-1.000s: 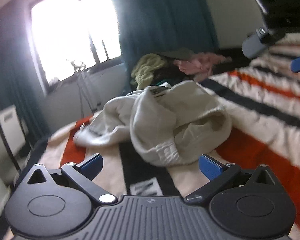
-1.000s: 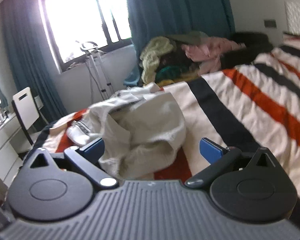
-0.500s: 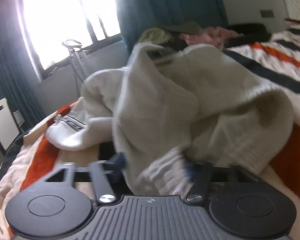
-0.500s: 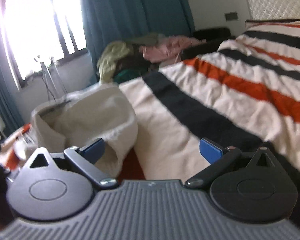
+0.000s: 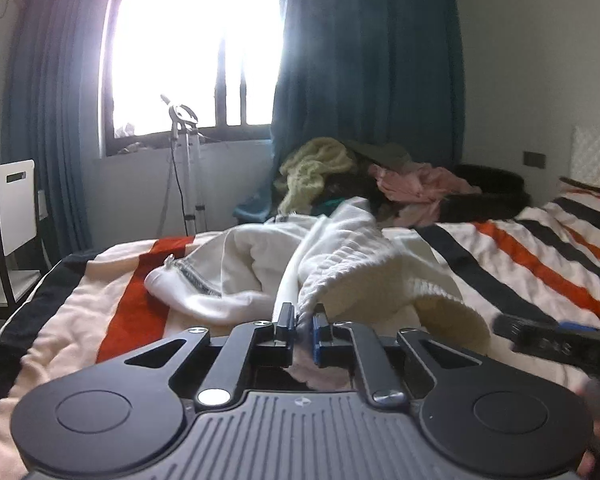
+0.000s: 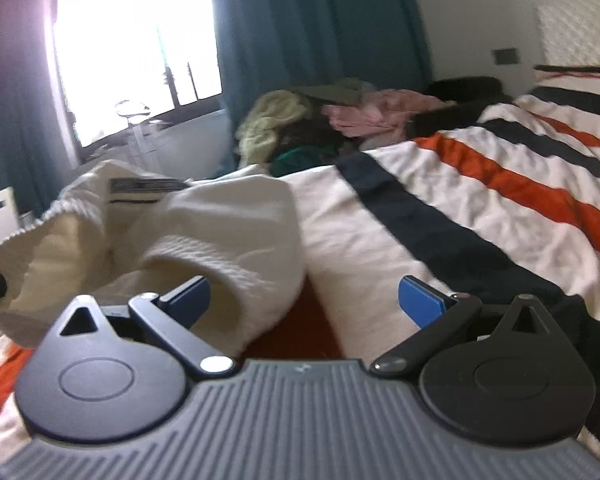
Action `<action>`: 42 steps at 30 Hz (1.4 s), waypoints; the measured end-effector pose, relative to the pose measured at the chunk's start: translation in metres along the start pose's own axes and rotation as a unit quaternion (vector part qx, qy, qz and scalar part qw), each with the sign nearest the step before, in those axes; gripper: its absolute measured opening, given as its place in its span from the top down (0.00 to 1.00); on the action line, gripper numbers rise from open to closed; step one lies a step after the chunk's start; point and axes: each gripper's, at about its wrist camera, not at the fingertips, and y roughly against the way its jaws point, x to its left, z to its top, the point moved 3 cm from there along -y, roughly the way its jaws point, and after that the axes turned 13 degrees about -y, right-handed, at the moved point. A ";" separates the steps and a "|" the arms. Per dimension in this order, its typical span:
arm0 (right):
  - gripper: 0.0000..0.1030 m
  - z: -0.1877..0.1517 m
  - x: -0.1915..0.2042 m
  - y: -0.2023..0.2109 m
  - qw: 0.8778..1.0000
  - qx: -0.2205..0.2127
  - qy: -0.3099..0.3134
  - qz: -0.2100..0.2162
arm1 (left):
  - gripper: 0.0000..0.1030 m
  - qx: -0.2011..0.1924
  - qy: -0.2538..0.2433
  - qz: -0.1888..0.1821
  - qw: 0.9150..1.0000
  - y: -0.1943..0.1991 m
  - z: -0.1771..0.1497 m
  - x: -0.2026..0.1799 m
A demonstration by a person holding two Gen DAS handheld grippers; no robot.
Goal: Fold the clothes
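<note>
A crumpled cream-white sweater (image 5: 340, 264) lies on the striped bed (image 5: 540, 264). My left gripper (image 5: 301, 326) is shut on a ribbed hem of it, and the cloth rises taut from the pads. In the right wrist view the same sweater (image 6: 204, 236) bulges at the left, its ribbed cuff just in front of the left blue fingertip (image 6: 188, 296). My right gripper (image 6: 304, 300) stands open low over the bed with nothing between its fingers. The right gripper's black body (image 5: 556, 342) shows at the lower right of the left wrist view.
A heap of other clothes (image 5: 364, 176), green, pink and dark, sits at the far edge of the bed below the teal curtain (image 5: 364, 64). A white chair (image 5: 12, 216) and a metal stand (image 5: 184, 160) are at the left by the bright window.
My left gripper went in to the sweater, closed on its hem and drew back, lifting the cloth. My right gripper sank toward the bed and stayed open.
</note>
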 end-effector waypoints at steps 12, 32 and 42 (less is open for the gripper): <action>0.15 -0.038 0.009 0.001 0.989 0.143 -0.020 0.013 | 0.93 0.066 0.040 0.003 0.997 0.019 -0.049 0.045; 0.82 -0.036 0.018 -0.007 0.996 0.083 -0.009 0.023 | 0.92 0.075 0.101 0.040 0.991 -0.006 -0.073 0.044; 0.87 0.006 0.031 0.081 0.998 -0.057 0.022 0.036 | 0.90 0.097 0.094 -0.051 0.990 0.002 -0.076 0.027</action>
